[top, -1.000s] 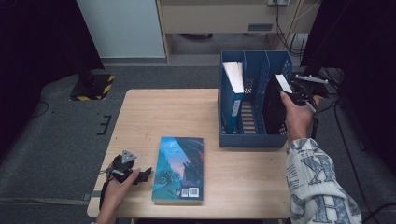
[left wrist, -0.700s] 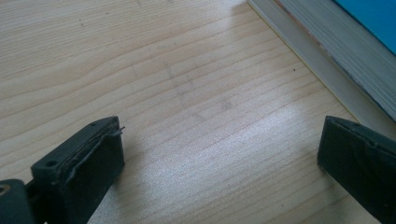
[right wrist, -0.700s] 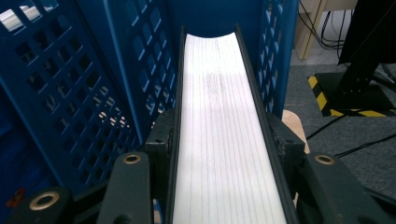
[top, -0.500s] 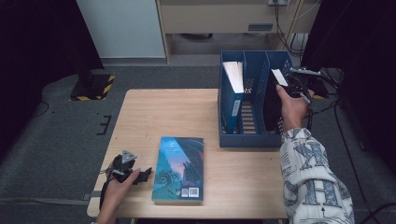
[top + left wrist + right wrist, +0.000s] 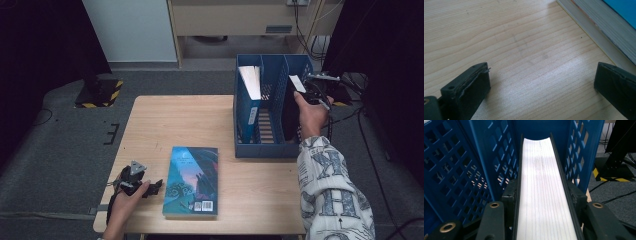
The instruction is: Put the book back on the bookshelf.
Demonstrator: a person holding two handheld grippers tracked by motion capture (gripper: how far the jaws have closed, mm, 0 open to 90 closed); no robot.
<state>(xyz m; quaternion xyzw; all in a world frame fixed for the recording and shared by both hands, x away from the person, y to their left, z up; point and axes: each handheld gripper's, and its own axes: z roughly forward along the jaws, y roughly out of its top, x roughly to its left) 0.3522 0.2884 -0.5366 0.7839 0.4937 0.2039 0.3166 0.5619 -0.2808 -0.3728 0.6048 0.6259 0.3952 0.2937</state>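
A blue slotted file rack (image 5: 244,131) stands at the table's right side. In its left slot a blue-spined book (image 5: 248,95) stands upright. My right gripper (image 5: 307,92) is shut on a black-covered book (image 5: 289,112), which stands on edge in the rack's right slot. In the right gripper view the jaws clamp both black covers, the white page edge (image 5: 544,182) runs between them, and blue lattice walls (image 5: 461,167) rise on either side. A teal book (image 5: 192,179) lies flat near the front edge. My left gripper (image 5: 154,186) rests just left of it, open over bare wood (image 5: 544,75).
The wooden table (image 5: 175,125) has bare room at its left and middle. In the left gripper view the teal book's page edge (image 5: 596,22) lies at the upper right. Cables (image 5: 350,115) and a black stand sit on the floor to the right of the rack.
My right hand has shifted the black book a little farther into the rack's right slot and slightly lower. The left gripper and the teal book have stayed put.
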